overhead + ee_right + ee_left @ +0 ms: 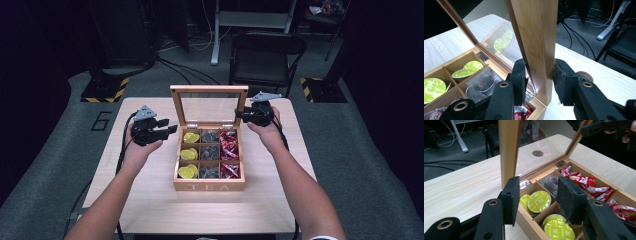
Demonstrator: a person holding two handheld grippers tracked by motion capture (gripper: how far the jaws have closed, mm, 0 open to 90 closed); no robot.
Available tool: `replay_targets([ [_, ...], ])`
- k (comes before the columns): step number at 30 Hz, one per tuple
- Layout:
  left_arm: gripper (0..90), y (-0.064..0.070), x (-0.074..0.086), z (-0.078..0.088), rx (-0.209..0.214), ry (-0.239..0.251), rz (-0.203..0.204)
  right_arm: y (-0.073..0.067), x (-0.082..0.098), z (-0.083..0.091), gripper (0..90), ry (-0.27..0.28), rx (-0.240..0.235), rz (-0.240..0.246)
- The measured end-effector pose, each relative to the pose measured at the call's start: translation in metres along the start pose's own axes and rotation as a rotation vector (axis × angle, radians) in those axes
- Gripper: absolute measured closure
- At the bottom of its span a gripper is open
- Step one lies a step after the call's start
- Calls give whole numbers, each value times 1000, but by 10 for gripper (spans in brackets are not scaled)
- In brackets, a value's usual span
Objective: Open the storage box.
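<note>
A wooden tea box (209, 186) stands mid-table with its glass lid (209, 90) upright. Its left column holds yellow capsules (189, 152), the middle one dark sachets (210, 152), the right one red packets (229, 150). My right gripper (241, 116) is at the lid's right edge. In the right gripper view the right gripper (540, 62) has its pads pressed on either side of the lid's wooden frame (536, 37). My left gripper (169, 131) hovers just left of the box. In the left gripper view the left gripper (539, 180) is open with nothing held, over the yellow capsules (539, 201).
The light wooden table (150, 200) has bare room on both sides of the box and a round cable hole (537, 153) behind the lid. A black folding chair (265, 55) stands beyond the far edge. Cables and striped stand bases lie on the floor.
</note>
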State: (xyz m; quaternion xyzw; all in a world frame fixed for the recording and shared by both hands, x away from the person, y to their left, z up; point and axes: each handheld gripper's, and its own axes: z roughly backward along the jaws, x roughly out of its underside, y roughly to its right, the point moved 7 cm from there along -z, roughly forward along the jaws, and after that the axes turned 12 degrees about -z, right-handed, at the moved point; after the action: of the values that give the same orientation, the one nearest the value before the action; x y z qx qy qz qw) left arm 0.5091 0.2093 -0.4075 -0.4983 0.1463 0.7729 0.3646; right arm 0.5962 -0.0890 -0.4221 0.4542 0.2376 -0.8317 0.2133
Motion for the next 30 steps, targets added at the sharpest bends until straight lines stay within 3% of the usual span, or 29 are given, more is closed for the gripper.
replay_targets([
  [14, 534, 25, 14, 14, 8, -24, -57, 4, -6, -5, 647, -32, 4, -17],
  [19, 534, 28, 16, 18, 12, -17, -48, 6, -8, -7, 653, -37, 5, -8],
  [30, 534, 27, 28, 20, 5, -4, -2, 10, -12, -13, 660, -45, 8, -43],
])
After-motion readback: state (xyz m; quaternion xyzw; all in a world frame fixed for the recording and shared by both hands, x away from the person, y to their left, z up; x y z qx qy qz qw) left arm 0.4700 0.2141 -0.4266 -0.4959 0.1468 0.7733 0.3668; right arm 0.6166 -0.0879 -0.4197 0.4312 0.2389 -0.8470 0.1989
